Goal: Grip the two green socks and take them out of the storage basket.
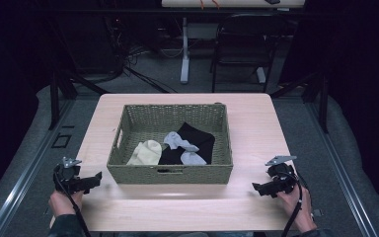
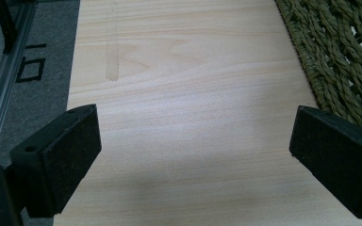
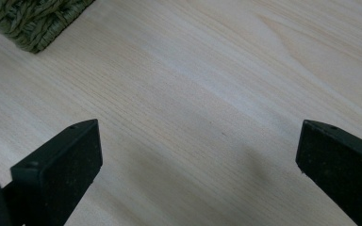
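A woven green basket (image 1: 128,114) stands in the middle of the light wooden table (image 1: 251,123). Inside it lie a cream sock (image 1: 145,152), two pale grey socks (image 1: 176,140) and a black cloth (image 1: 200,138). My left gripper (image 1: 97,177) rests near the table's front left corner, left of the basket, open and empty. In the left gripper view its gripper (image 2: 193,150) spans bare wood with the basket wall (image 2: 339,56) at the right. My right gripper (image 1: 254,186) sits at the front right, open and empty. In the right gripper view its gripper (image 3: 198,165) hangs over wood, the basket corner (image 3: 28,19) at upper left.
A metal rail (image 1: 24,173) runs along the floor left of the table and another rail (image 1: 345,177) on the right. A dark folding chair (image 1: 242,44) and a white desk leg (image 1: 184,49) stand beyond the far edge.
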`<state>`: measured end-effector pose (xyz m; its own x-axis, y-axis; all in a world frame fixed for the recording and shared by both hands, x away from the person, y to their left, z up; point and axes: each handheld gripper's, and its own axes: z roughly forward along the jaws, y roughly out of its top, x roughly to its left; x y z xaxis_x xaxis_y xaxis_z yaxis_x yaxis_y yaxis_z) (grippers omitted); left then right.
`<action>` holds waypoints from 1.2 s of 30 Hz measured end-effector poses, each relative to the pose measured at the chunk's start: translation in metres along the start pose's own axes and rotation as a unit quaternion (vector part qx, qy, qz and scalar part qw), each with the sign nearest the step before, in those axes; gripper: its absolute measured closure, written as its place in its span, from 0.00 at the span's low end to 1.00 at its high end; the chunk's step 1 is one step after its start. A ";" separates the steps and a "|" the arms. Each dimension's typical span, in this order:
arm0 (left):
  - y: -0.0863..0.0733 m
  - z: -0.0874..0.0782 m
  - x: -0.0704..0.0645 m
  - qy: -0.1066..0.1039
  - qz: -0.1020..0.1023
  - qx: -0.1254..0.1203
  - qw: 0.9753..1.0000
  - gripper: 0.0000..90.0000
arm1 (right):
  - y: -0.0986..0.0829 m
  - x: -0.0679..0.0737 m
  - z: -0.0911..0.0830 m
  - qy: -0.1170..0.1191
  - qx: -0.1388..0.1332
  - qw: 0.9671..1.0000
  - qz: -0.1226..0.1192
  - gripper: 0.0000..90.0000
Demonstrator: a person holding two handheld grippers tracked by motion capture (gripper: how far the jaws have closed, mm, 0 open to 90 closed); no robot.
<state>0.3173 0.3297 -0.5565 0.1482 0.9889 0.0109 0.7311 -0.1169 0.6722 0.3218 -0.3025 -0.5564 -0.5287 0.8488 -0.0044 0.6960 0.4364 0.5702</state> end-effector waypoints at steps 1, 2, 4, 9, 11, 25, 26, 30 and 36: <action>0.000 0.000 0.000 0.000 0.000 0.000 1.000 0.03 | 0.000 0.000 0.000 0.000 0.000 1.000 0.000 0.00; 0.000 0.000 0.000 0.000 0.000 0.000 1.000 0.03 | 0.000 0.000 0.000 -0.001 0.000 1.000 0.000 0.00; 0.000 0.001 0.000 -0.001 0.000 0.002 1.000 0.03 | 0.000 0.000 0.000 -0.001 -0.001 1.000 0.000 0.00; -0.002 0.000 0.002 0.003 -0.006 0.004 1.000 0.03 | 0.001 0.001 0.001 0.002 0.001 1.000 -0.002 0.00; -0.002 0.000 0.002 0.004 -0.007 0.005 1.000 0.04 | 0.001 0.001 0.001 0.004 0.000 1.000 -0.001 0.00; 0.005 -0.007 -0.006 0.035 0.021 0.001 0.999 0.03 | 0.002 0.000 0.001 0.004 -0.003 1.000 -0.001 0.01; 0.006 -0.008 -0.006 0.036 0.024 0.003 0.999 0.03 | 0.002 0.000 0.000 0.002 -0.003 1.000 -0.001 0.01; 0.009 -0.013 -0.007 0.032 0.023 0.002 0.999 0.03 | 0.003 0.001 0.000 -0.002 -0.004 1.000 0.000 0.01; 0.024 -0.023 -0.008 0.026 0.024 -0.006 0.999 0.03 | 0.000 -0.001 -0.001 -0.004 -0.004 1.000 0.003 0.01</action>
<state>0.3181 0.3208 -0.5235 0.1482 0.9857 0.0807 0.7154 -0.1632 0.6794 0.3216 -0.3041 -0.5557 -0.5205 0.8538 -0.0079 0.6952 0.4292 0.5767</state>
